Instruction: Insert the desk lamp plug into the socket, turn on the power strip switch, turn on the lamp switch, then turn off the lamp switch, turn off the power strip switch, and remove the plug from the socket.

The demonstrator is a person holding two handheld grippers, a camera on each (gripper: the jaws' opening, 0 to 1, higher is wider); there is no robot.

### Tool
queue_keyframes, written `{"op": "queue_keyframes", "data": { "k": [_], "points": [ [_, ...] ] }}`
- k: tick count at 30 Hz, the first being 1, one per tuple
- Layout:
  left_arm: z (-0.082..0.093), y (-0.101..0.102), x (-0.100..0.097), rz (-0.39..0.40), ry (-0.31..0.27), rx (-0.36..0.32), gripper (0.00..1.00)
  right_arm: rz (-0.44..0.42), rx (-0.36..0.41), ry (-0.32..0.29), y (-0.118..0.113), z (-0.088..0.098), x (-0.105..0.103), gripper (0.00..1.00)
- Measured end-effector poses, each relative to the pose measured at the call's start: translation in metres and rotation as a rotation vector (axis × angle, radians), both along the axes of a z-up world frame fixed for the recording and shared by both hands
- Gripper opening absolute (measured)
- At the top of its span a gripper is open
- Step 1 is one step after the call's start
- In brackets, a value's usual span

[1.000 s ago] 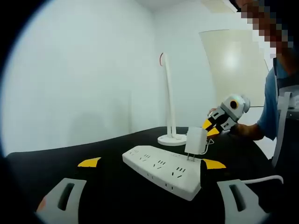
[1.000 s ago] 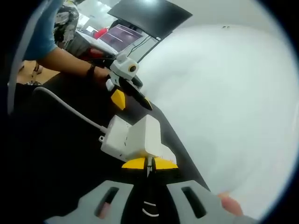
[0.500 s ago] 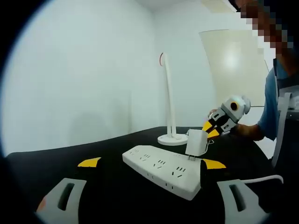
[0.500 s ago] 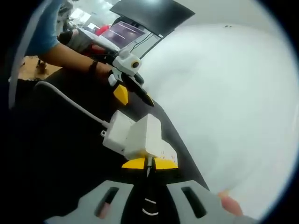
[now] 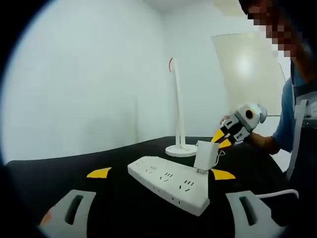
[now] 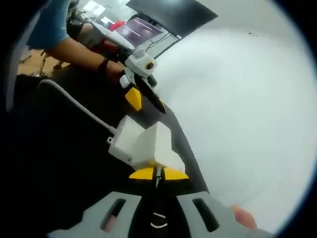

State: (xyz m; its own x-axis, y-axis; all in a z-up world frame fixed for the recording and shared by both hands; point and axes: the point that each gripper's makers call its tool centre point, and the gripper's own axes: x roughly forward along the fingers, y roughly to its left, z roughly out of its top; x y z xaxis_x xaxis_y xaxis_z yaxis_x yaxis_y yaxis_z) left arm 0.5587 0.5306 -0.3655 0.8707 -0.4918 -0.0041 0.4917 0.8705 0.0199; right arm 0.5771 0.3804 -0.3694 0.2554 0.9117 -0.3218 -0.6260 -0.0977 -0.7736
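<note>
The right gripper (image 5: 224,139) is clamped on the plug (image 5: 205,155), whose prongs sit right at an end socket of the strip (image 5: 168,182) on the black counter (image 5: 119,208). I'd judge insertion is under way; next comes a straight push down. The left gripper (image 5: 158,218) hovers nearby, jaws spread, holding nothing. The lamp (image 5: 179,119) stands just behind, clear of the work.

White walls (image 5: 89,89), black tabletop (image 5: 124,198), lit monitor (image 6: 141,32).
</note>
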Motion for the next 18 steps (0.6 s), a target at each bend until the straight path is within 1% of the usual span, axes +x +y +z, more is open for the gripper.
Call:
{"op": "queue_keyframes", "data": {
  "k": [3, 5, 8, 10, 11, 12, 13, 14, 15, 16, 17, 18],
  "points": [
    [0.002, -0.002, -0.001, 0.007, -0.007, 0.001, 0.67, 0.004, -0.01, -0.035, 0.001, 0.002, -0.013, 0.06],
    [0.003, -0.001, -0.001, 0.021, -0.006, -0.005, 0.65, 0.001, -0.018, -0.053, 0.001, 0.002, -0.011, 0.06],
    [0.013, -0.001, -0.002, 0.04, -0.016, -0.046, 0.59, -0.004, -0.031, -0.069, 0.001, 0.001, -0.009, 0.06],
    [0.022, -0.005, -0.004, 0.043, -0.029, -0.052, 0.56, -0.019, -0.041, -0.04, 0.001, -0.001, -0.008, 0.06],
    [0.025, -0.007, -0.005, 0.041, -0.037, -0.053, 0.54, -0.017, -0.041, -0.04, 0.002, -0.001, -0.008, 0.06],
    [0.03, -0.009, -0.007, 0.039, -0.041, -0.052, 0.52, -0.017, -0.049, -0.015, 0.002, -0.002, -0.008, 0.06],
    [0.034, -0.011, -0.009, 0.038, -0.047, -0.047, 0.51, -0.035, -0.055, 0.019, 0.002, -0.003, -0.006, 0.06],
    [0.039, -0.013, -0.01, 0.039, -0.049, -0.044, 0.5, -0.022, -0.063, 0.014, 0.005, 0.0, -0.005, 0.06],
    [0.045, -0.016, -0.012, 0.04, -0.056, -0.041, 0.5, -0.025, -0.108, 0.052, 0.004, -0.004, -0.004, 0.06],
    [0.05, -0.017, -0.013, 0.04, -0.062, -0.041, 0.49, -0.006, -0.11, 0.052, 0.007, 0.0, -0.005, 0.06],
    [0.054, -0.018, -0.014, 0.043, -0.067, -0.042, 0.48, 0.008, -0.126, 0.087, 0.008, 0.0, -0.006, 0.06],
    [0.059, -0.02, -0.015, 0.043, -0.076, -0.042, 0.46, 0.021, -0.142, 0.102, 0.009, 0.001, -0.007, 0.06]
  ]
}}
